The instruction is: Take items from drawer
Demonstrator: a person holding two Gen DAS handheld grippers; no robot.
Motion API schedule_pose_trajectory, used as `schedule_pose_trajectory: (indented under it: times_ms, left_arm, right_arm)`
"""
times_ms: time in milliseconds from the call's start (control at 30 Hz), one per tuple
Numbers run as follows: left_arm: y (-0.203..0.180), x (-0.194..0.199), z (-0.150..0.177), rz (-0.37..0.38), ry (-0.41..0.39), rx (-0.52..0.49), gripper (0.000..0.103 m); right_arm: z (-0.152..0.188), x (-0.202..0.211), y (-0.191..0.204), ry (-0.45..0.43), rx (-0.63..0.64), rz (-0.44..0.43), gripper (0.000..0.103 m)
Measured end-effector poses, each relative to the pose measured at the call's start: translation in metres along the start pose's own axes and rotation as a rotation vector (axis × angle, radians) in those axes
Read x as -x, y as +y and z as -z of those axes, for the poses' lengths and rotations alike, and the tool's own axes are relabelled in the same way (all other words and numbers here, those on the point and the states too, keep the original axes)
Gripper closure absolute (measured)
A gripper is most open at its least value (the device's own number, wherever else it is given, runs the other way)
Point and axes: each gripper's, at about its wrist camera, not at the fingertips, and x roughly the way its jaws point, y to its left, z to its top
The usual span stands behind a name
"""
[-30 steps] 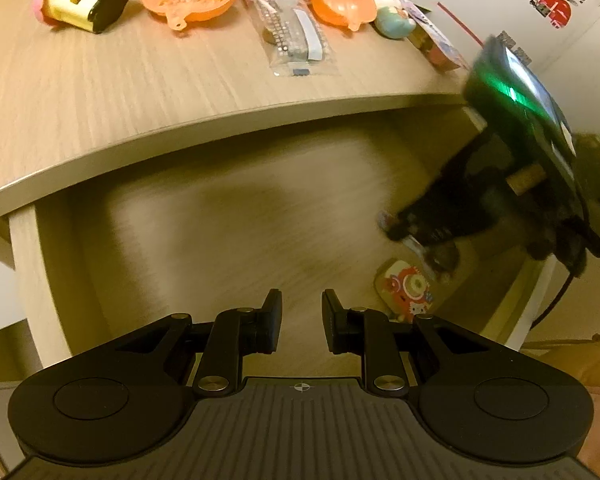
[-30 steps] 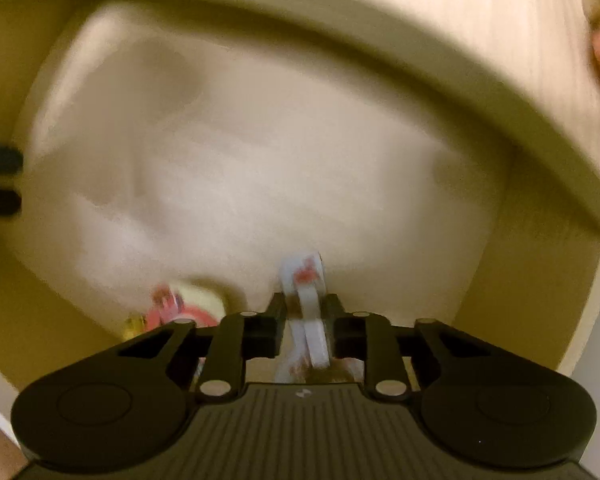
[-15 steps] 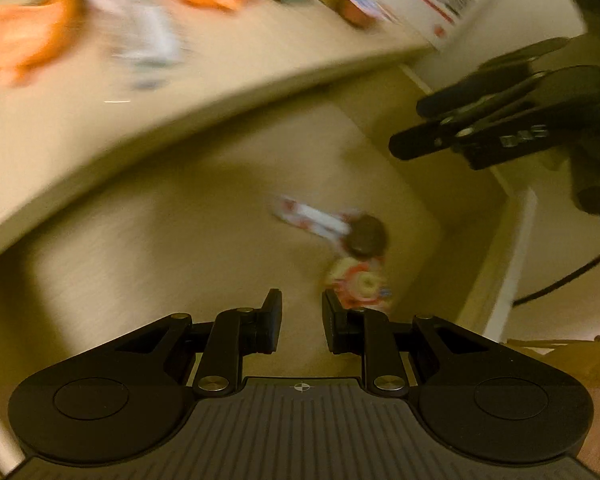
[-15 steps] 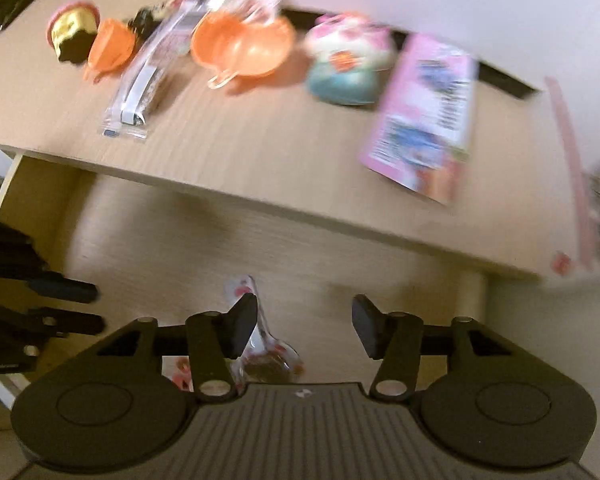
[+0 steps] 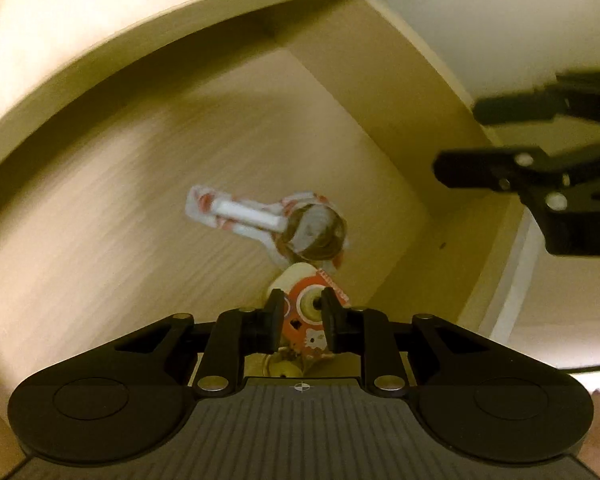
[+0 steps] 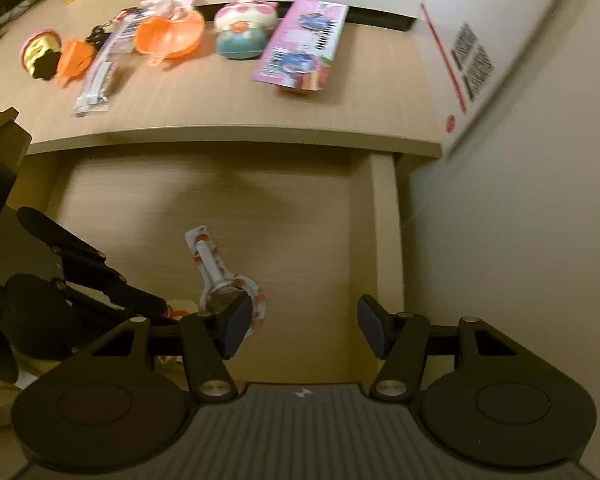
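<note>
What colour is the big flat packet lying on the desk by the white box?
Mostly pink, with blue pictures. The packet shows best in the right wrist view.

Left claw [image 5: 300, 322]: matte black, ribbed grey deck, silver rivets, crosshair mark. Right claw [image 6: 302, 326]: same, blue-grey pads.

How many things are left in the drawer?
2. A wrapped lollipop lies on the drawer floor, and a small red packet sits just beside it, between the left tongs. More may hide behind the tongs.
</note>
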Motion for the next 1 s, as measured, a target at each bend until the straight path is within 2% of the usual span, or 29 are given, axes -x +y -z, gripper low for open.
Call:
schedule_pose_trajectory:
  times_ms: [200,267,400,467,567,733,867,1000]
  left_arm:
    - [-0.005,-0.003,0.003,-0.012,-0.007,-0.061,0.078]
    - [-0.007,-0.003,0.004,-0.024,-0.024,-0.083,0.077]
    - [-0.001,-0.001,0.01,-0.078,-0.048,-0.101,0.068]
    - [0.008,0.003,0.012,-0.102,-0.061,-0.075,0.068]
    - [0.024,0.013,0.015,-0.162,-0.093,-0.029,0.076]
    - [0.062,0.036,0.03,-0.124,-0.16,0.11,0.076]
    - [0.073,0.044,0.045,-0.121,-0.16,0.165,0.076]
    - [0.078,0.047,0.054,-0.092,-0.173,0.219,0.076]
  right_arm:
    - [-0.008,-0.006,-0.002,0.013,0.031,-0.041,0.043]
    - [-0.016,-0.021,0.005,0.048,0.062,-0.073,0.039]
    - [-0.025,-0.051,0.02,0.12,0.146,-0.091,0.039]
    - [-0.029,-0.062,0.029,0.157,0.189,-0.107,0.044]
    - [-0.031,-0.073,0.041,0.204,0.236,-0.131,0.049]
    - [-0.028,-0.081,0.046,0.275,0.191,-0.268,0.049]
    - [-0.022,-0.1,0.064,0.326,0.252,-0.218,0.049]
    - [-0.03,-0.103,0.074,0.3,0.284,-0.186,0.05]
